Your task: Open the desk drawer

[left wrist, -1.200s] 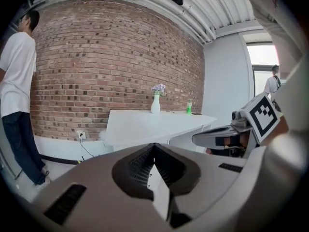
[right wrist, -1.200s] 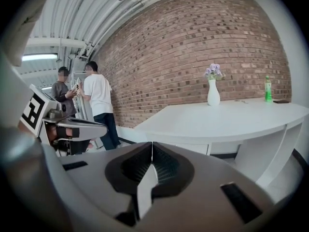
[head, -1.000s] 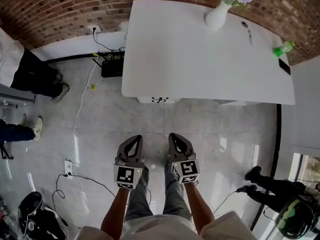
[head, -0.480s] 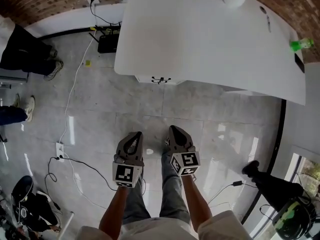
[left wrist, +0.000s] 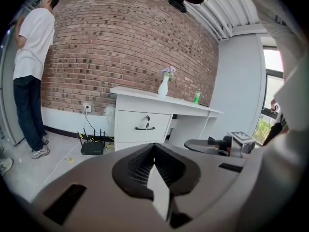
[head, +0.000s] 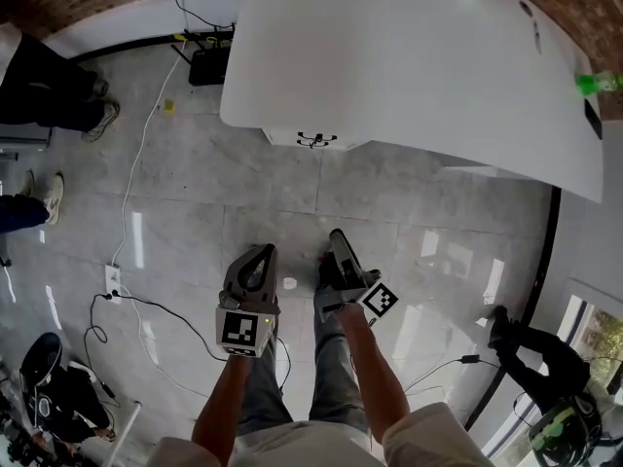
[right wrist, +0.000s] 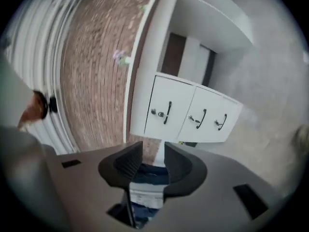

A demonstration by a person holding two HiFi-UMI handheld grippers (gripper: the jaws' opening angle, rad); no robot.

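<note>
On the near side of the floor (head: pixel 409 212), well short of the desk (head: pixel 389 56), both tools have sunk lower than a second ago. The right hand-held gripper (head: pixel 338 239) has also rolled onto its side, so its marker cube now faces right. Its jaws have just been opening: they stand released, with a clear gap and nothing between them. The left hand-held gripper (head: pixel 261 253) is clenched, pads meeting, and holds nothing.

The drawer (head: pixel 313 140) is shut. It sits under the desk's near edge, at the left end, and its dark handle (left wrist: pixel 145 128) lies flat across the front. The right gripper view shows two more handled fronts stacked below it. The roll and the opening look like preparation for taking that handle, so the task seems to be in its approach and no contact is made yet.

The way ahead is open, with bare tile straight from the jaws to the drawer fronts. The desk top overhangs the fronts, so a reach has to come in below that edge and needs free floor behind for the pull. Clutter stays to the left: a router (head: pixel 209 66) and cables (head: pixel 131 212) by the far wall, and a bystander's shoes. A dark cord trails on the floor at right — clear of the path.
</note>
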